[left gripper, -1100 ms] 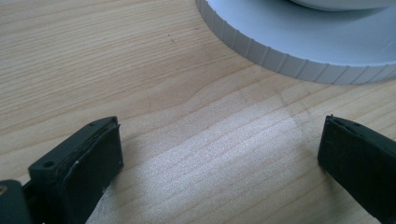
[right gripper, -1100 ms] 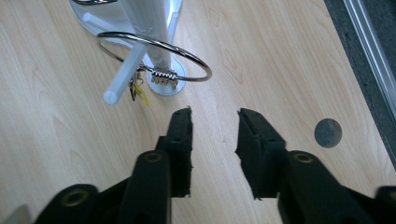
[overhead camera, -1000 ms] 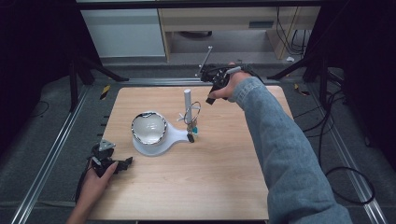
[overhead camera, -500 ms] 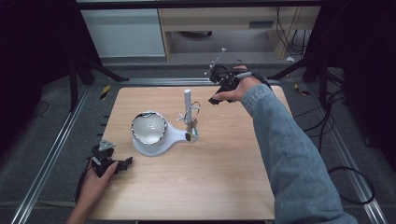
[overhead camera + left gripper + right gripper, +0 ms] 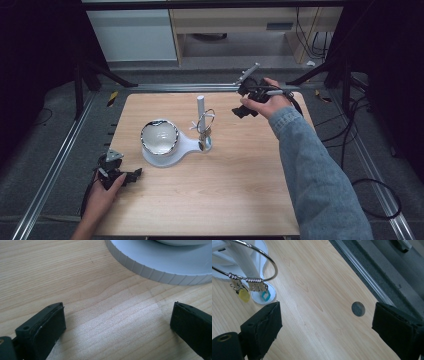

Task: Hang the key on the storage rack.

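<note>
Wooden table (image 5: 240, 200) in the middle, metal rails along its left and far edges. On the table, left of centre: flat stand base (image 5: 167, 152) with a bowl (image 5: 159, 136) sitting on its round end. Post (image 5: 200, 107) upright at the base's right end, key ring (image 5: 206, 121) hanging on it. Left gripper (image 5: 131, 176) down on the near-left corner, just in front of the base. Right gripper (image 5: 241, 111) up over the far-right part, right of the post and well apart from it. Cabinet beyond the table's far edge.
</note>
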`<state>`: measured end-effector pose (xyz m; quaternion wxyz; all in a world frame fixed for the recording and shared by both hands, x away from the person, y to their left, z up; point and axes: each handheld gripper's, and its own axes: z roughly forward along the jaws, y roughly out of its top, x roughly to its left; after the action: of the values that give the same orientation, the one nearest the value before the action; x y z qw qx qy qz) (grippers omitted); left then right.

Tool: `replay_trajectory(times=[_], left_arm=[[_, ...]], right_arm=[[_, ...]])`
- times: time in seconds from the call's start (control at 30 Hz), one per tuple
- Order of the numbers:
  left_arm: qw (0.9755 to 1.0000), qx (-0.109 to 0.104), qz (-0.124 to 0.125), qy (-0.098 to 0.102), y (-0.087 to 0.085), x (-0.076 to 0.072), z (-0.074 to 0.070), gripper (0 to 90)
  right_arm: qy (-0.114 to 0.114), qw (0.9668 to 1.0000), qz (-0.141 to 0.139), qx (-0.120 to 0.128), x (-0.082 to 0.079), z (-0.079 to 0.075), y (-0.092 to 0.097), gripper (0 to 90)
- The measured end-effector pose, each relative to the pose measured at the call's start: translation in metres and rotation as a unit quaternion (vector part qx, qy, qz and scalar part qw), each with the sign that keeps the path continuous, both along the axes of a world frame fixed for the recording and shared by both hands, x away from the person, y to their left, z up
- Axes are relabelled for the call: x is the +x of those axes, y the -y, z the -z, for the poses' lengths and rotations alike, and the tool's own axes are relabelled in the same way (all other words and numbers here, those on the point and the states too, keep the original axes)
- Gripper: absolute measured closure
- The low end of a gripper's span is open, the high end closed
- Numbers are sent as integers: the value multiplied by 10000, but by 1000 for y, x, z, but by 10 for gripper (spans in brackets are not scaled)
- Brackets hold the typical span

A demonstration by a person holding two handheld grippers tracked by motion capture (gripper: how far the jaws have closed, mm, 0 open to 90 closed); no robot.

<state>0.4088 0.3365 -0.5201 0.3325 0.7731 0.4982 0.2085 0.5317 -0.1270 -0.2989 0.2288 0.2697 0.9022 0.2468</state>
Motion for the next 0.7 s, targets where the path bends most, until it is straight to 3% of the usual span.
replay_trajectory(times=[0.1,0.7], left_arm=[[10000,2,6,-1,0,0,0,0],[10000,13,14,-5,0,0,0,0]], right_arm=[[173,9997,83,158,-5,5,13,91],[123,9994,177,267,-36,34,54,87]])
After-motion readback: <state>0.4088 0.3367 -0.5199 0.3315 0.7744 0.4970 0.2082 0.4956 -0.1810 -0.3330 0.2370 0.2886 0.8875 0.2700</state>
